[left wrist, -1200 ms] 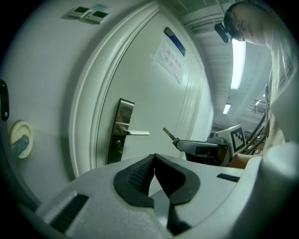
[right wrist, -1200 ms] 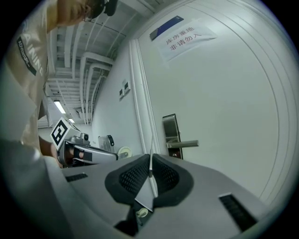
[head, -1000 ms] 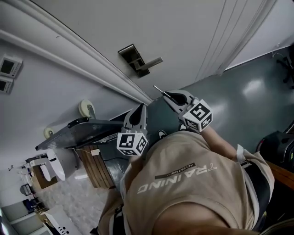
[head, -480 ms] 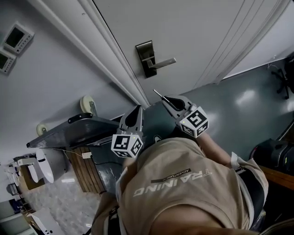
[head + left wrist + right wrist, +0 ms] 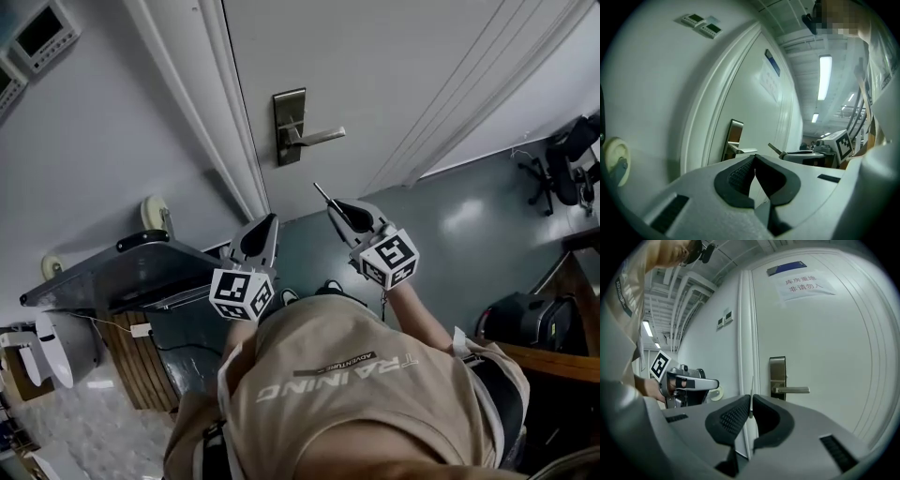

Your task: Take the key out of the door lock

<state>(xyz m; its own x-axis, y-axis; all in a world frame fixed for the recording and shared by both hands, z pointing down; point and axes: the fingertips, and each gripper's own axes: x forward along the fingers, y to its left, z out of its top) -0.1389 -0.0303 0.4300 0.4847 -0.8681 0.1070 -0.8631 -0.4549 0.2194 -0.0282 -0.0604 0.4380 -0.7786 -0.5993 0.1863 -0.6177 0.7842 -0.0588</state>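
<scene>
Paper sign high above the brushed-metal lock plate carries two lines of Chinese, 库房重地 and 非请勿入. A blue strip sits above it, its writing too small to read. Below the lock plate, clear of the pale, smooth door, the right gripper is clamped on a thin, flat metal key. The key's blade sticks out past the ribbed black pads. Lower left of the plate, the left gripper is closed with nothing between its jaws. A straight lever handle juts right from the plate. The person's tan shirt reads TRAINING and ADVENTURE.
</scene>
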